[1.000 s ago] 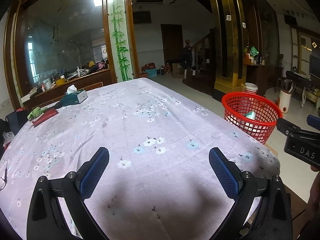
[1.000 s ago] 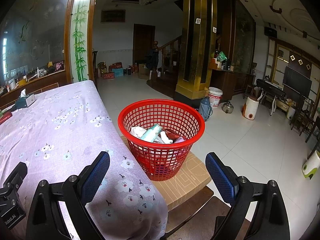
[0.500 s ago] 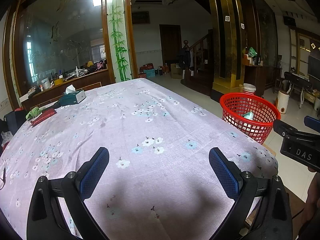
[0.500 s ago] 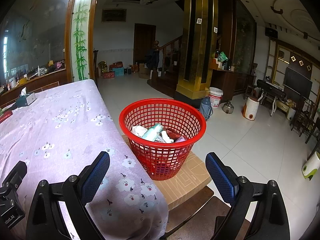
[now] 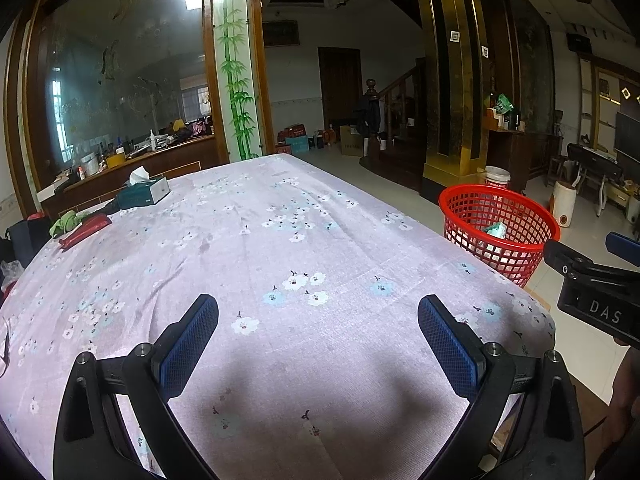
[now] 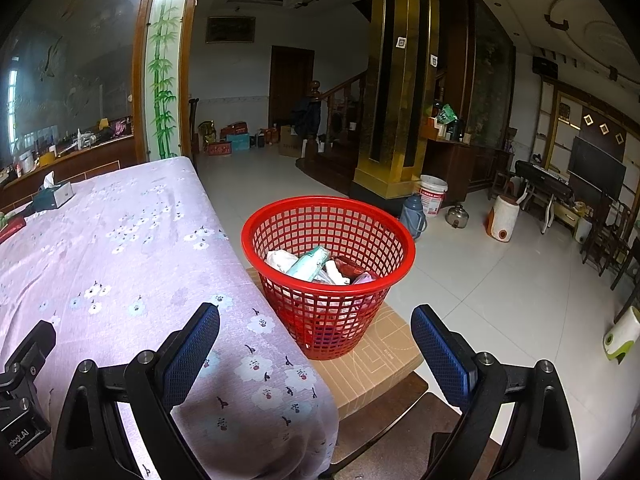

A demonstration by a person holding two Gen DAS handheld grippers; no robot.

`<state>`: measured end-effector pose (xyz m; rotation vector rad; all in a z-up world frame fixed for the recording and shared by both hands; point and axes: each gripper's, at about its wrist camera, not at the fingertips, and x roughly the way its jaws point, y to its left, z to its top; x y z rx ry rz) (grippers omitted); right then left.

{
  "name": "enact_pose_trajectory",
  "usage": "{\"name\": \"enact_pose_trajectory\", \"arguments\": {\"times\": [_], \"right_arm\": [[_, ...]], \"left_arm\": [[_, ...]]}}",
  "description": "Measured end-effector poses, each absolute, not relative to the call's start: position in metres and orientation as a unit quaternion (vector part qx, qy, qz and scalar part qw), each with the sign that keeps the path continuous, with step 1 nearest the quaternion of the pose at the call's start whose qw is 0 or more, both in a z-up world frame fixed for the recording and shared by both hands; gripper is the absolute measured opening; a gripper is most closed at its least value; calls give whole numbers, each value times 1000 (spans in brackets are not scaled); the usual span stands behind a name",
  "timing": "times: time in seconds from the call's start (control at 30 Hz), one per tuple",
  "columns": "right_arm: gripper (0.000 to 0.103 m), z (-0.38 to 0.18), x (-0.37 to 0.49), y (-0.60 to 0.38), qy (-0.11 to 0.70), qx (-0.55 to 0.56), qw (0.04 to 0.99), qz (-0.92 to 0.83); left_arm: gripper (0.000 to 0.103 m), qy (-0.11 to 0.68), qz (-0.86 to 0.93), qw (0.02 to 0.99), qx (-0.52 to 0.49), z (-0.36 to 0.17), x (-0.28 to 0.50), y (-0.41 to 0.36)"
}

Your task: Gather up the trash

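Left wrist view shows the left claw (image 5: 318,334) spread wide with nothing in it, above the table (image 5: 248,240) with its flowery cloth. The right claw (image 6: 316,340) is spread wide too, holding nothing. A red basket (image 6: 328,216) sits on a box beside the table, with trash (image 6: 310,266) inside it.
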<state>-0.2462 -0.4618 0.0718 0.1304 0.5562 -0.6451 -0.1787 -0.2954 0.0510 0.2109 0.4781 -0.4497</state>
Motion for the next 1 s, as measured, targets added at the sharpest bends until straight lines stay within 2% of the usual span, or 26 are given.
{"name": "enact_pose_trajectory", "arguments": {"times": [0.57, 0.83, 1.0], "right_arm": [[98, 76, -238, -456, 274, 60, 913, -294], [99, 83, -181, -404, 326, 59, 931, -155], [99, 69, -107, -333, 405, 71, 911, -29]], "left_arm": [[99, 236, -204, 946, 87, 55, -167, -275], [99, 277, -120, 951, 65, 56, -132, -197], [99, 334, -45, 941, 42, 49, -104, -125]]}}
